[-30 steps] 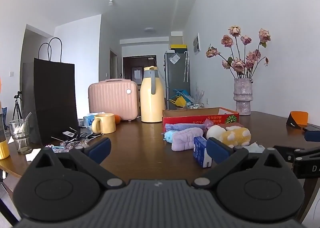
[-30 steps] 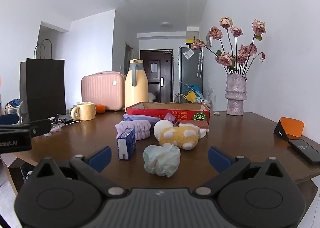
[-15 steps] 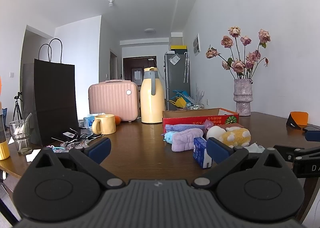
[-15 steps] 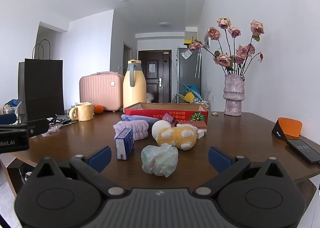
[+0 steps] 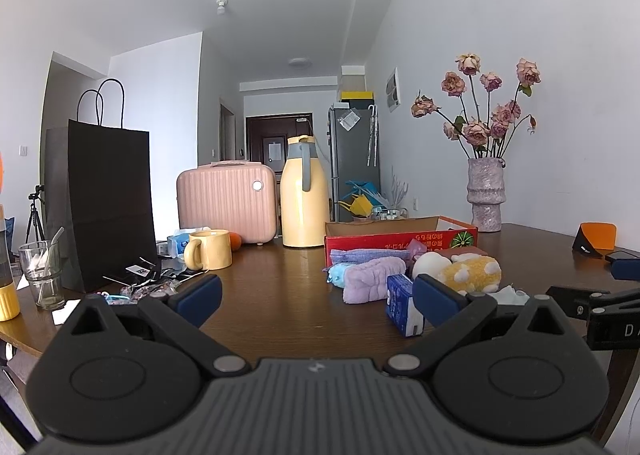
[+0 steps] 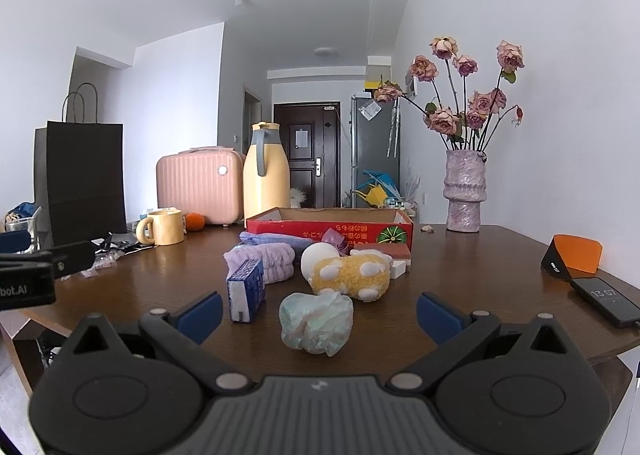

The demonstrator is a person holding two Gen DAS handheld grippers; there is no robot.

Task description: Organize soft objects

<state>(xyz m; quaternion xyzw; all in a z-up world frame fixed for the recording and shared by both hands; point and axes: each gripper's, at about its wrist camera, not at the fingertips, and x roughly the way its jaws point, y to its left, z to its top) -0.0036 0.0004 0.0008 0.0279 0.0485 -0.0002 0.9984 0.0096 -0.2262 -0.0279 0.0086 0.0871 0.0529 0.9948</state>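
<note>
Directly ahead of the right gripper (image 6: 319, 313), whose fingers stand wide apart and empty, a pale green crumpled bundle (image 6: 316, 322) lies on the table (image 6: 480, 275) near its front edge — likely light and squashy, best pinched across its middle — while the left gripper (image 5: 316, 297) hangs equally wide and empty.

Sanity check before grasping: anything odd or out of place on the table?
Nothing spilled or damaged. The soft items, like the crumpled pale green cloth and yellow plush toy, lie loose outside the red cardboard box. A hard blue-and-white carton sits among them.
</note>
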